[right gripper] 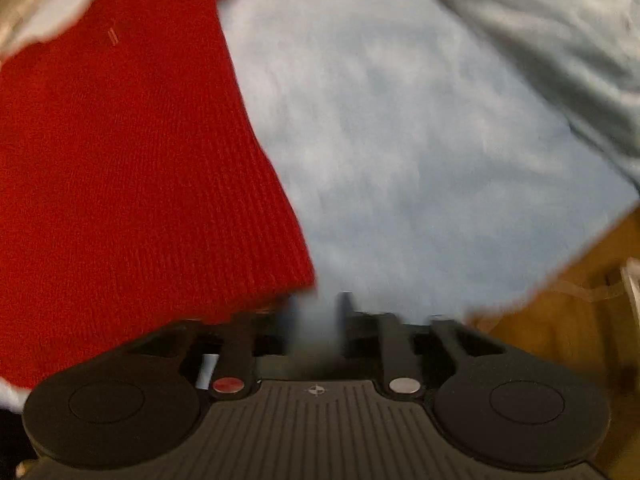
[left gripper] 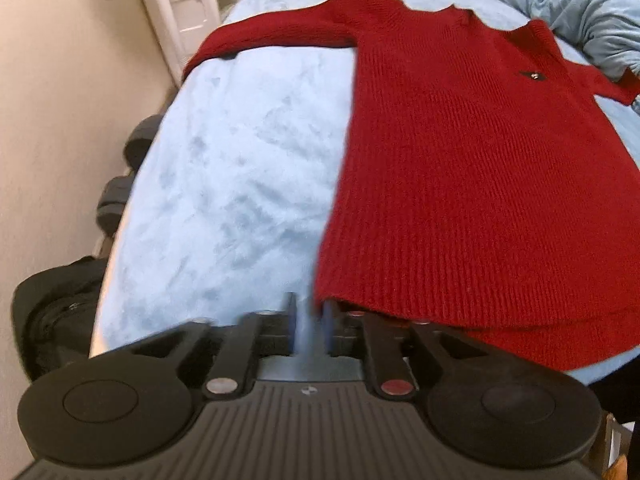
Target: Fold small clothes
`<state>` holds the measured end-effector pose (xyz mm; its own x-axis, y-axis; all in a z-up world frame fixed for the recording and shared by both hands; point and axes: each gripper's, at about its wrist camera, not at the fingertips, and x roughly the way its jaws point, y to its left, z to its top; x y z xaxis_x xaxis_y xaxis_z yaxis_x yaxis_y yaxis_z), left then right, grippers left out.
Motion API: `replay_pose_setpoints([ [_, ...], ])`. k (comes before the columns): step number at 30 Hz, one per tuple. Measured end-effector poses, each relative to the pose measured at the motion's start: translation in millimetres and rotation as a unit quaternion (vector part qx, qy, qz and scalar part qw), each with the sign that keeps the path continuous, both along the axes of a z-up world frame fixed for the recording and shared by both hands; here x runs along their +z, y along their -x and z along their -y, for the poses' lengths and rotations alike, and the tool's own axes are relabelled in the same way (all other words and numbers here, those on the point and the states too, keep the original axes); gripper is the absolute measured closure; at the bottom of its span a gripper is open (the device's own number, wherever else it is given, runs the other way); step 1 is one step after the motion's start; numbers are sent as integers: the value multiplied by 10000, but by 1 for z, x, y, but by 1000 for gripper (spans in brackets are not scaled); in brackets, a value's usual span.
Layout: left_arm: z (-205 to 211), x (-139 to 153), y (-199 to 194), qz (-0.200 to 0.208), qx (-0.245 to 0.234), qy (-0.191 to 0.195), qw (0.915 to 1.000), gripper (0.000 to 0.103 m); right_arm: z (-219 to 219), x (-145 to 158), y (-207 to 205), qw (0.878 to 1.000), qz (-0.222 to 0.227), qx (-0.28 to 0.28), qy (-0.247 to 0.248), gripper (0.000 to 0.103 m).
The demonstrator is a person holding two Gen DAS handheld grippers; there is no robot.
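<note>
Both tools point steeply down, left tool [left gripper: 311, 322] and right tool [right gripper: 317, 316] parted, gripping nothing.

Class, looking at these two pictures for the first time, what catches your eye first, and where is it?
A bright red knitted sweater lies spread flat on a pale blue blanket, one sleeve stretched toward the wall. At its hem corners sit the left gripper and right gripper, both open with nothing between them.

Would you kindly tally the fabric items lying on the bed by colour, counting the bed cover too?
Red: 1, the red knitted sweater, spread flat.
Light blue: 1, the plush bed cover under it.
Pale grey-blue: 1, the bunched cloth by the sweater's far sleeve.
Total: 3
</note>
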<state>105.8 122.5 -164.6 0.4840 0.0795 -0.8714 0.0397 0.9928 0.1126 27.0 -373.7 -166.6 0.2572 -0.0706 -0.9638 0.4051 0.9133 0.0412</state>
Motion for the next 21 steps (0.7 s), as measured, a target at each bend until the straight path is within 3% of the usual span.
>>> replay_pose_setpoints([
  [1, -3, 4, 4, 8, 1, 10, 10000, 60, 3, 5, 6, 9999, -80, -13, -59, 42],
  [3, -17, 15, 6, 106, 128, 119, 9998, 52, 11, 22, 16, 9995, 200, -28, -224, 36],
  [5, -31, 29, -6, 280, 347, 414, 9981, 51, 21, 41, 16, 9977, 567, -168, -343, 31],
  [9, -48, 55, -78, 826, 948, 1300, 9835, 38, 30, 73, -26, 9857, 1551, -446, -489, 30],
  [12, -44, 63, -151, 1265, 1148, 2031, 9641, 18, 28, 87, -83, 9681, 2339, -670, -605, 20],
  [15, -31, 49, -232, 1150, 1355, 2287, 9571, 17, 33, 89, -155, 9519, 2904, -860, -468, 19],
  [21, -34, -5, -345, 661, 2219, 2417, 9423, 17, 68, 44, -297, 9456, 2718, -1619, -756, 19],
])
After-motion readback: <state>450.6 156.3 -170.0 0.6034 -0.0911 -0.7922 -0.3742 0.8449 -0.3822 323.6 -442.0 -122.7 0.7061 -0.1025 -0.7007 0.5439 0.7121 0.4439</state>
